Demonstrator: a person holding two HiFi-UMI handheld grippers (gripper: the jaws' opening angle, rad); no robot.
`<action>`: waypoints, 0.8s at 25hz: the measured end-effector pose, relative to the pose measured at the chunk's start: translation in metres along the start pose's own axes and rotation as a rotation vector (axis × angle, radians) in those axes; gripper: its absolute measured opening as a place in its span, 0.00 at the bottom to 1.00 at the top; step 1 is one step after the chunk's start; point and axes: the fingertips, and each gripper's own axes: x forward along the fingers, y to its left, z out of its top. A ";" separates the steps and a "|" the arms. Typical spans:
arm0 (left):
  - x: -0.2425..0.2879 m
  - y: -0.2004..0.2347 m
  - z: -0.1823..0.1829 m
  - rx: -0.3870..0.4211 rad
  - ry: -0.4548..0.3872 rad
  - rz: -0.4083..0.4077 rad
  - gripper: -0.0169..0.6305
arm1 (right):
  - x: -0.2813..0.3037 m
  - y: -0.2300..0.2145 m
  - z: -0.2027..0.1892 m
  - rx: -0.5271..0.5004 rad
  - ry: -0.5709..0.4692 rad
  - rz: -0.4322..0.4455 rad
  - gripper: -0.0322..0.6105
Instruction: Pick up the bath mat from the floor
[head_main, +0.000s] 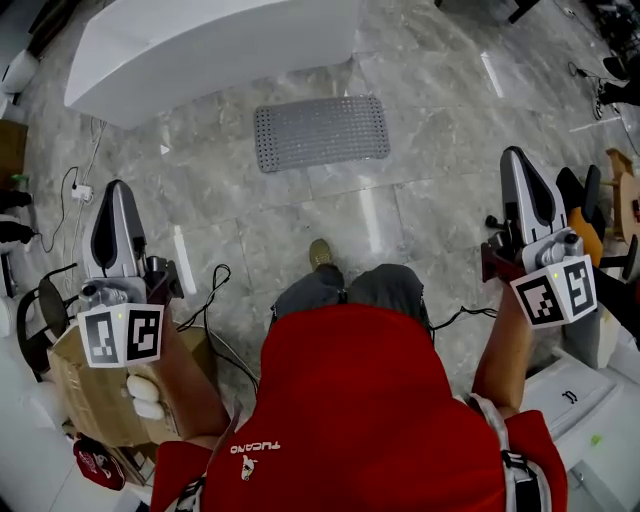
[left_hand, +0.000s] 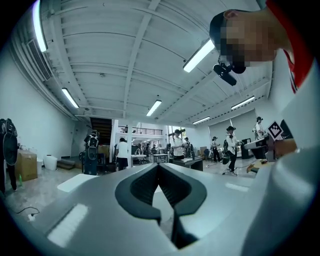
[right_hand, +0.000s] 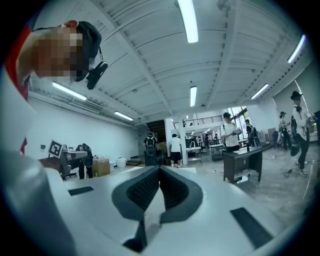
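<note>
The bath mat, grey and studded, lies flat on the marble floor ahead of me, just below a white bathtub. My left gripper is held level at the left, well short of the mat, jaws shut with nothing between them. My right gripper is level at the right, also shut and empty. In the left gripper view the left gripper has its dark pads meeting at the tip. The right gripper looks the same in its own view. Neither gripper view shows the mat.
A cardboard box and cables sit at my left. Chairs and gear crowd the right edge. My shoe steps on the floor between me and the mat. Several people stand in the hall, one by a desk.
</note>
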 end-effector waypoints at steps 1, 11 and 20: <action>0.008 0.006 -0.003 -0.003 0.005 -0.003 0.03 | 0.008 0.000 -0.001 -0.003 0.005 -0.001 0.05; 0.075 0.036 -0.023 -0.022 0.052 -0.012 0.03 | 0.061 -0.027 -0.020 -0.003 0.051 -0.033 0.05; 0.141 0.040 -0.023 0.012 0.047 0.036 0.03 | 0.119 -0.089 -0.028 -0.044 0.054 -0.035 0.05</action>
